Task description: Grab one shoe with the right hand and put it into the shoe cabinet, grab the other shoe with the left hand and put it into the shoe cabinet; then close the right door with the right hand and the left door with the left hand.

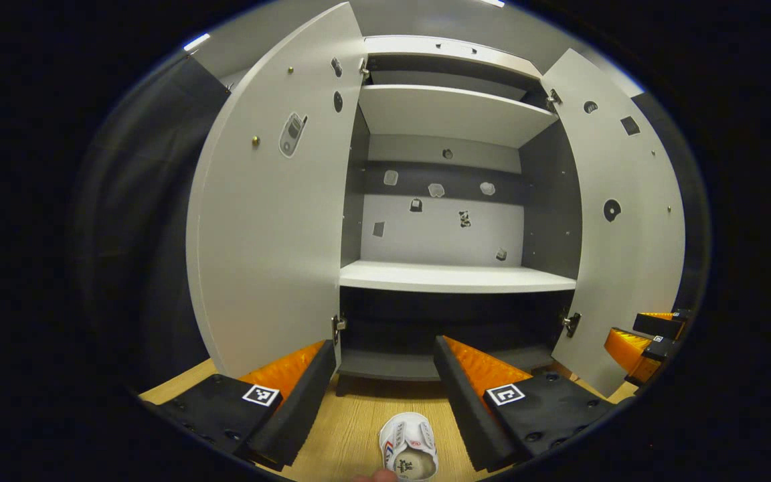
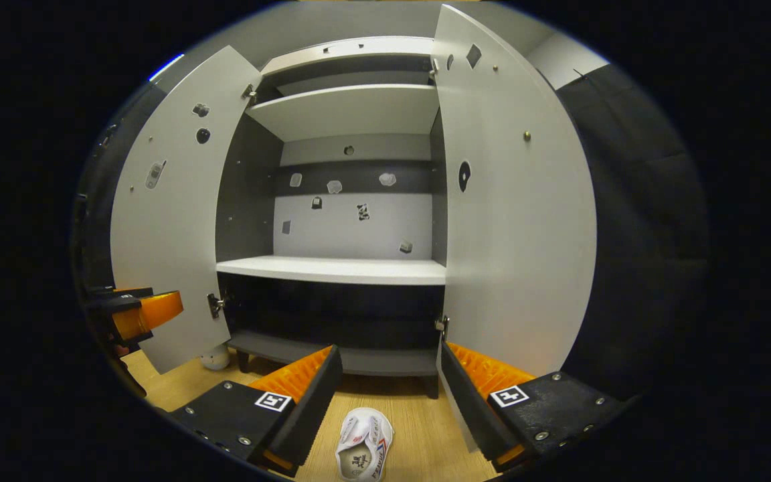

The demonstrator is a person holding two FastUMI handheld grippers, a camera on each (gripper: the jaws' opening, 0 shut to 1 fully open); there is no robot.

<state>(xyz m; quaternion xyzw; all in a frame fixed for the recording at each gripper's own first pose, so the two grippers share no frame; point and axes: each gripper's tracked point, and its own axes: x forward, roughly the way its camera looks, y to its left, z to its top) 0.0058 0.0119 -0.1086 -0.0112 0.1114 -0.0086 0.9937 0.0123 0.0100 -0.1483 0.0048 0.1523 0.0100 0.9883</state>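
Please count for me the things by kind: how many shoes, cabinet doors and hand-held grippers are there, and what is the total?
Shoes: 2, a shoe under the left hand-held gripper and a shoe under the right hand-held gripper
Cabinet doors: 2, left door and right door, both open
Hand-held grippers: 2, left hand-held gripper and right hand-held gripper
Total: 6

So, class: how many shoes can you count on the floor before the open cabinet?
2. One white shoe lies on the wooden floor between the left gripper's fingers; the other shoe lies between the right gripper's. None seen inside the cabinet.

Light wooden floor (image 1: 352, 428), dark cloth wall (image 2: 633, 254), small white ball (image 2: 215, 360)
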